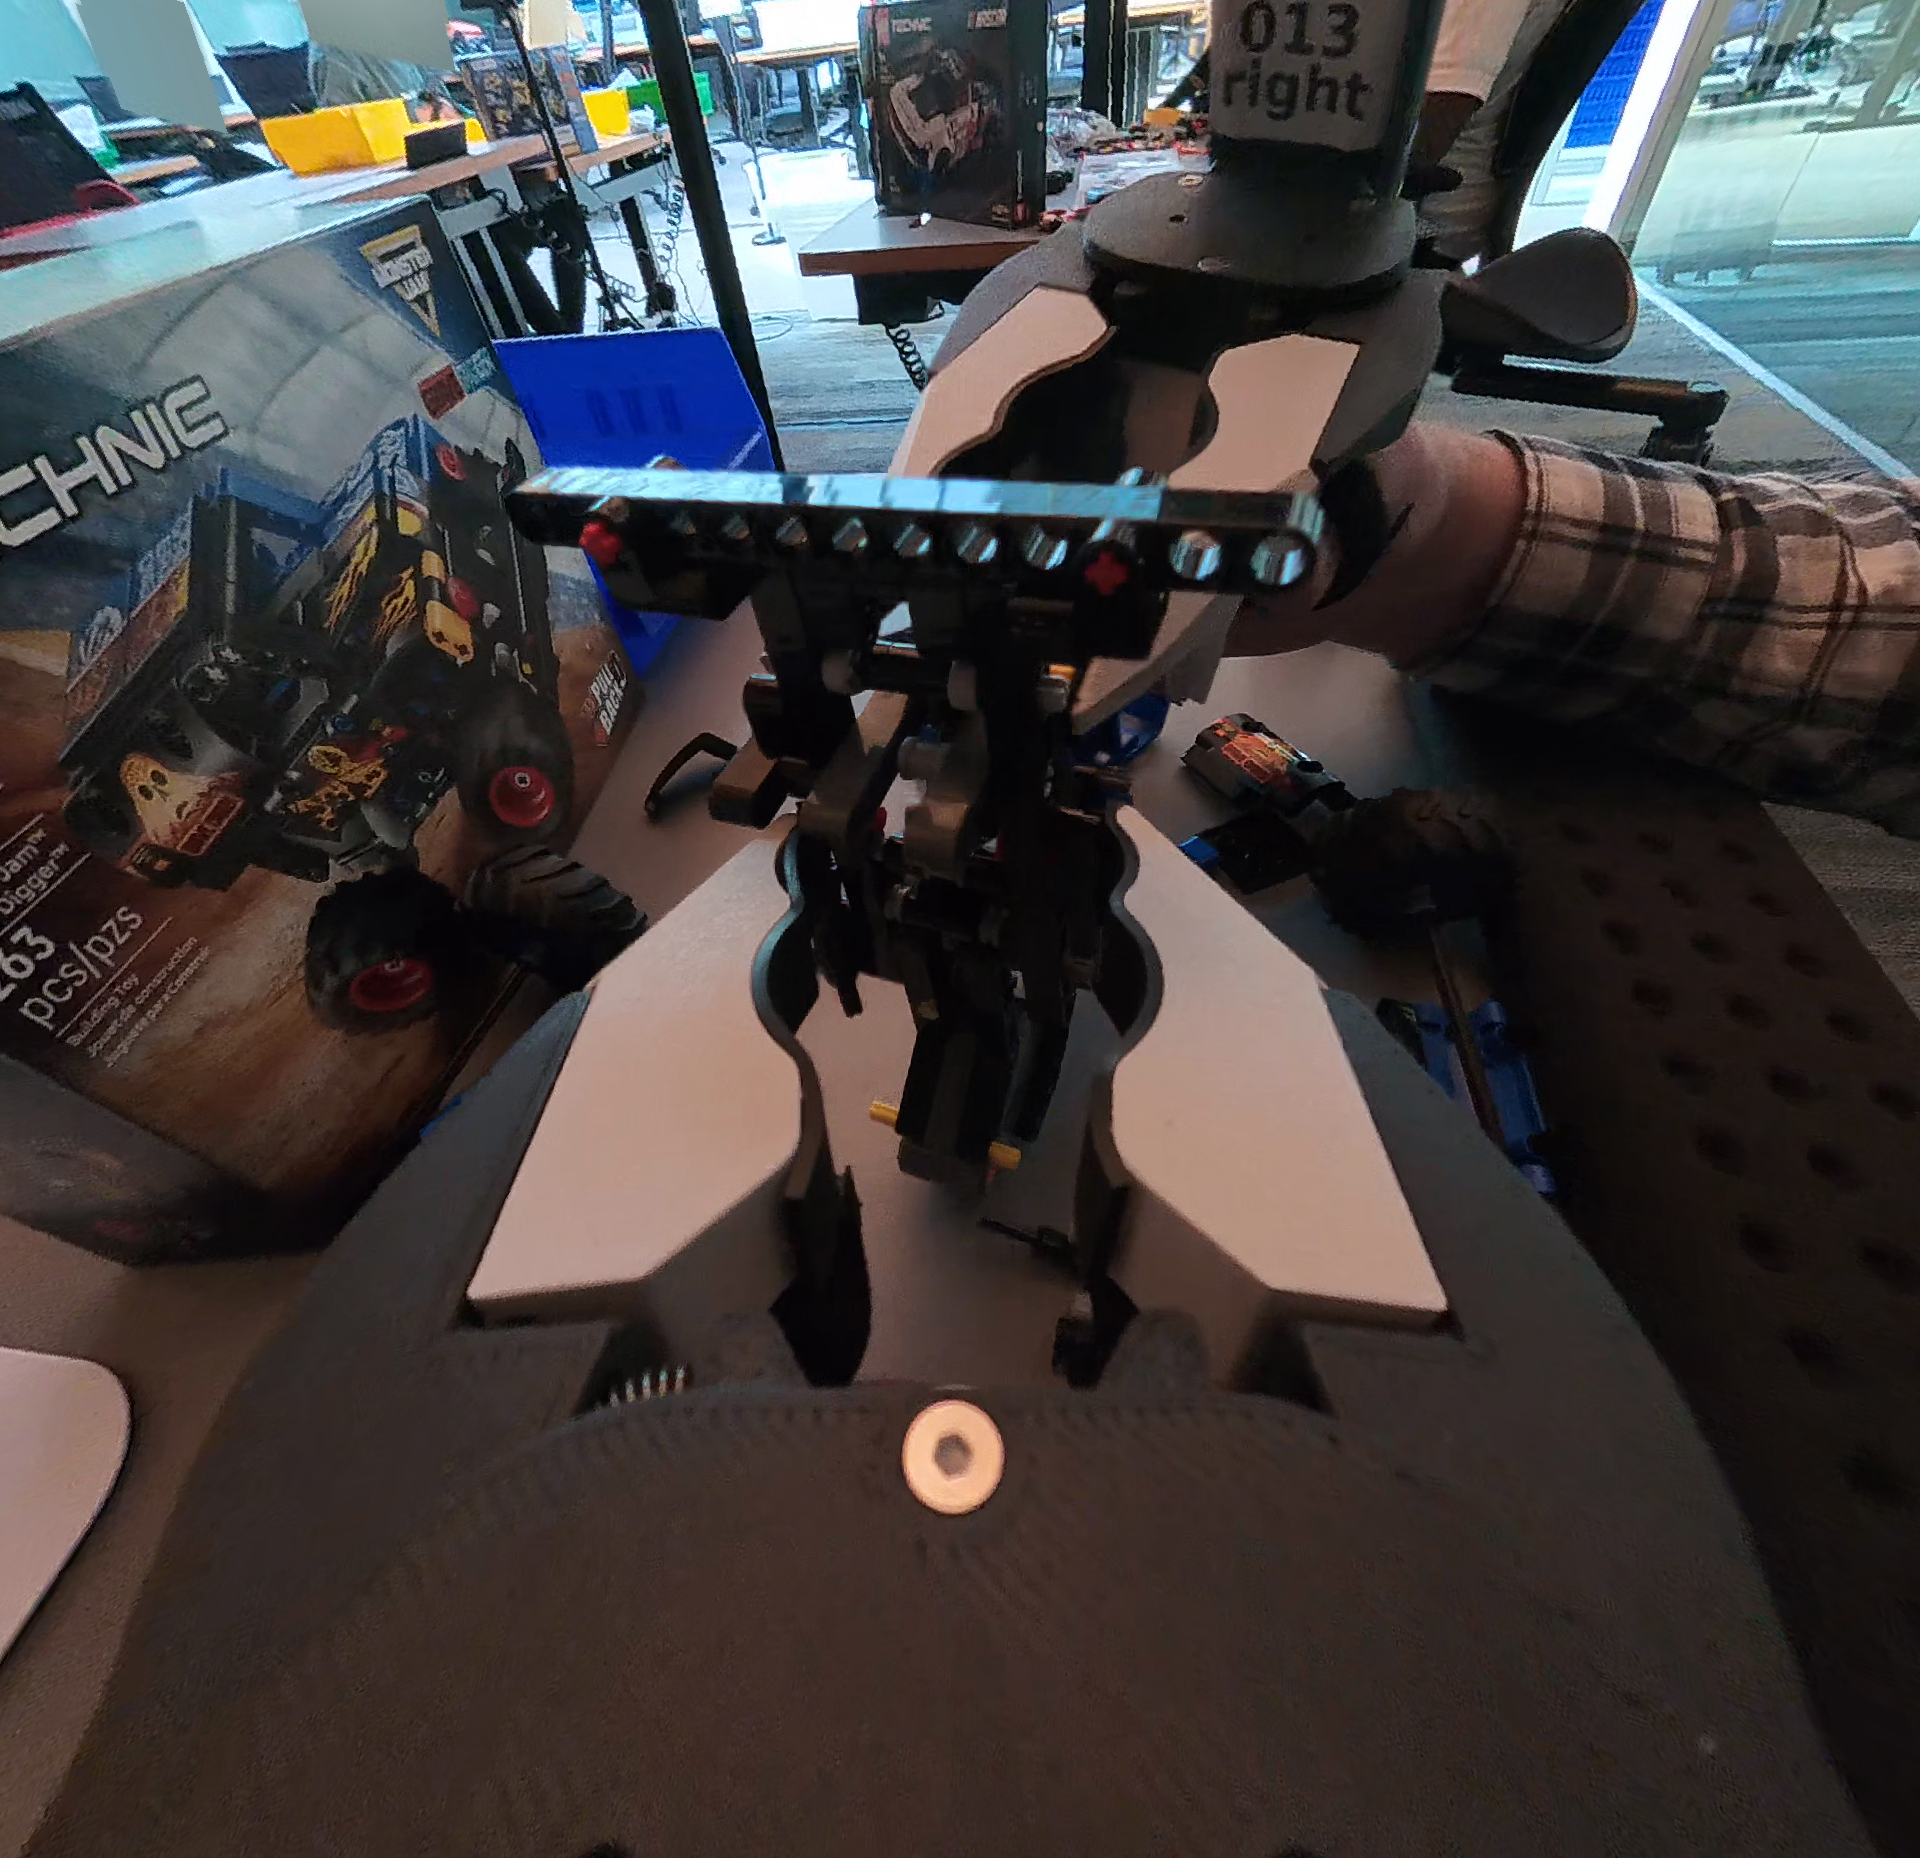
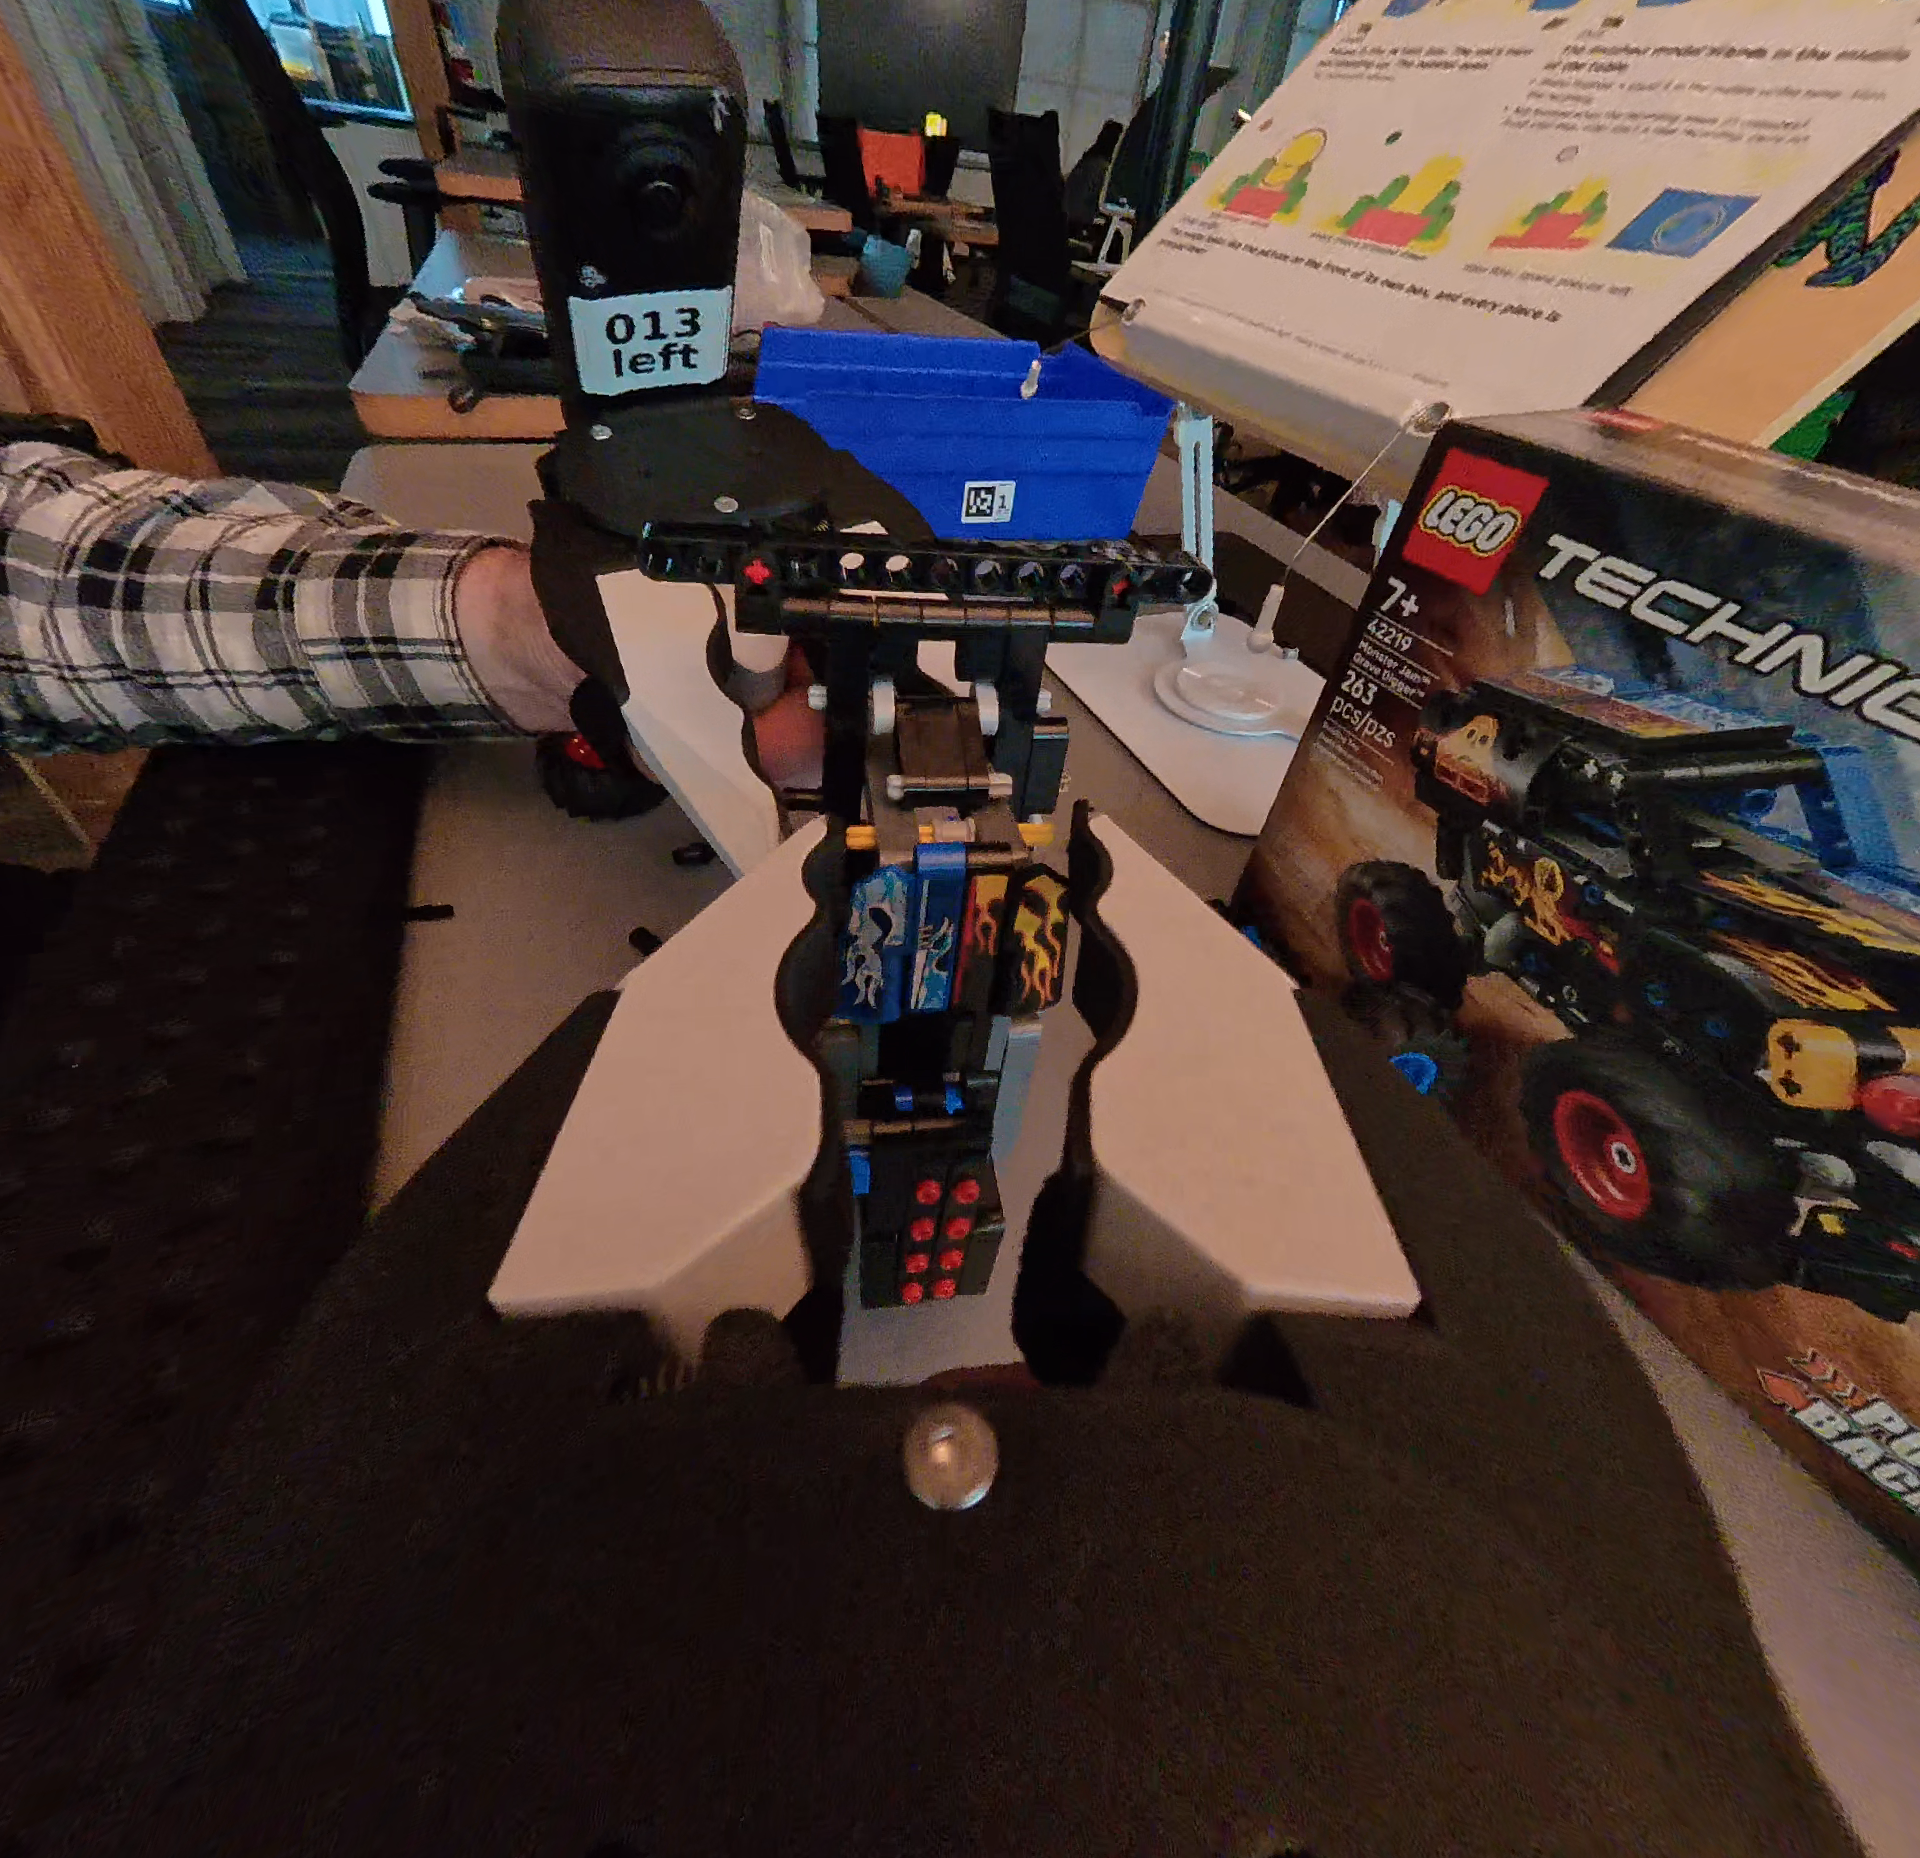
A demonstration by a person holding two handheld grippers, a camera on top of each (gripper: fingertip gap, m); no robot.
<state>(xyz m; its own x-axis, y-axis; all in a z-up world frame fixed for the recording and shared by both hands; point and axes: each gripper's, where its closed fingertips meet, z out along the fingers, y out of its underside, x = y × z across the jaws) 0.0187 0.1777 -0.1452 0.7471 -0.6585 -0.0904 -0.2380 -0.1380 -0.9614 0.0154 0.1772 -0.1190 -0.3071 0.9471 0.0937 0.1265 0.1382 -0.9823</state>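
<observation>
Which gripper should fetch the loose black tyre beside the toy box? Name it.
Left, probably. The tyre lies just left of the left gripper, by the toy box; the right gripper sits across the model, which both hold.

We are logging printed writing on the toy box (image 1: 260,613), instruction sheet (image 2: 1507,198), bin sticker (image 2: 987,502), one camera tag (image 1: 1299,63), other camera tag (image 2: 649,343).

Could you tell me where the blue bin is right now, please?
In the right wrist view the blue bin sits centre-top, behind the toy chassis, left of the toy box.
</observation>
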